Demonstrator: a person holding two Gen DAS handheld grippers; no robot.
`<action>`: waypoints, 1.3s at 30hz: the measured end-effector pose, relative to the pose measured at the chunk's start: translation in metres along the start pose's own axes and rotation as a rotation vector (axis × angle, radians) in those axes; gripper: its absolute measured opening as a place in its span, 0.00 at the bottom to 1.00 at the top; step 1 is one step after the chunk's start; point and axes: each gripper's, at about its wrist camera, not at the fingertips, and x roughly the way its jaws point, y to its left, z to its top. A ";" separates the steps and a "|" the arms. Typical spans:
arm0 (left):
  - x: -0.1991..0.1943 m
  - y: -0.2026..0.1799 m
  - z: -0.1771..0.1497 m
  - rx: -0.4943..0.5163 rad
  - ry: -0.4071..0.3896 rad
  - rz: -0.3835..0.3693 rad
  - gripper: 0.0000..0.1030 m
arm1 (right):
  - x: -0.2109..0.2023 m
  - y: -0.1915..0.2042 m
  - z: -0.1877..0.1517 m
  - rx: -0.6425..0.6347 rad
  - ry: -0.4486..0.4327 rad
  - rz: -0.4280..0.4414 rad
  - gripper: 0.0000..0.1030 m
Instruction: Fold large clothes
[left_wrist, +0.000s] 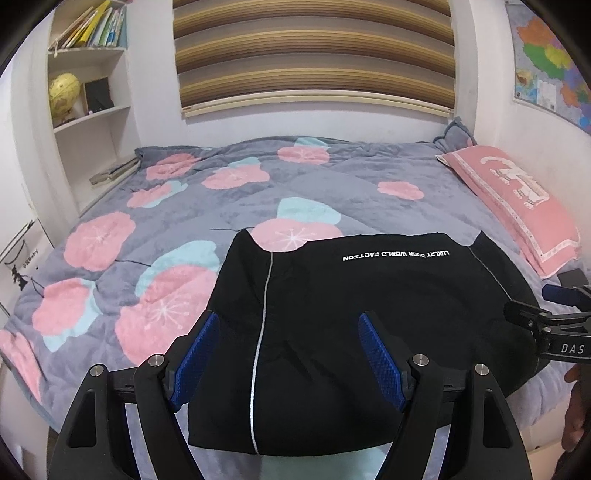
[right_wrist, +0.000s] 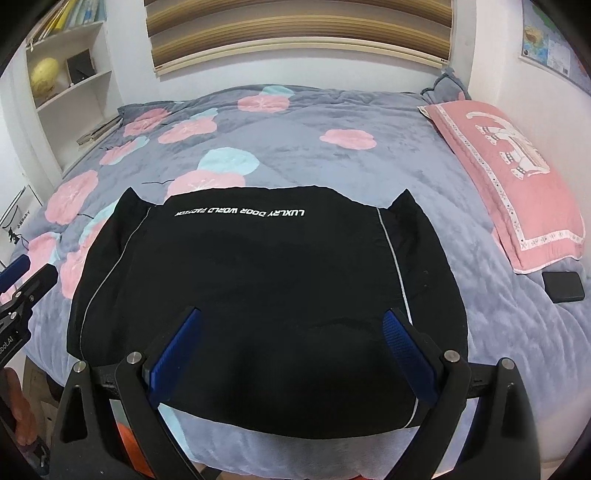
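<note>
**Black garment flat on the bed, both grippers spread above it**

We see one black garment (right_wrist: 258, 295) lying flat at the near edge of the bed (right_wrist: 332, 110), its white lettering at the far side. Our left gripper (left_wrist: 288, 354) and right gripper (right_wrist: 291, 354) hover over it, jaws spread wide, pinching nothing. One pink pillow (right_wrist: 509, 177) lies at the right, one dark phone-like slab (right_wrist: 563, 286) just beside it. The wall shelf (left_wrist: 92, 74) holds books (left_wrist: 92, 26) and one yellow globe (left_wrist: 64, 92).

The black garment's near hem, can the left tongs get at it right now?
Probably yes. The left tongs stand open over the black garment, nothing lies on its near hem, and the right tongs are off to the side.
</note>
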 end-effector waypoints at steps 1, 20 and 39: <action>0.001 0.001 -0.001 -0.001 0.002 0.001 0.76 | 0.000 0.000 0.000 0.000 0.001 0.000 0.96; 0.017 -0.008 -0.008 0.017 0.073 -0.040 0.76 | 0.013 0.001 -0.002 0.013 0.036 0.016 0.96; 0.024 -0.009 -0.010 0.025 0.084 0.030 0.76 | 0.025 0.002 -0.006 0.036 0.070 0.042 0.96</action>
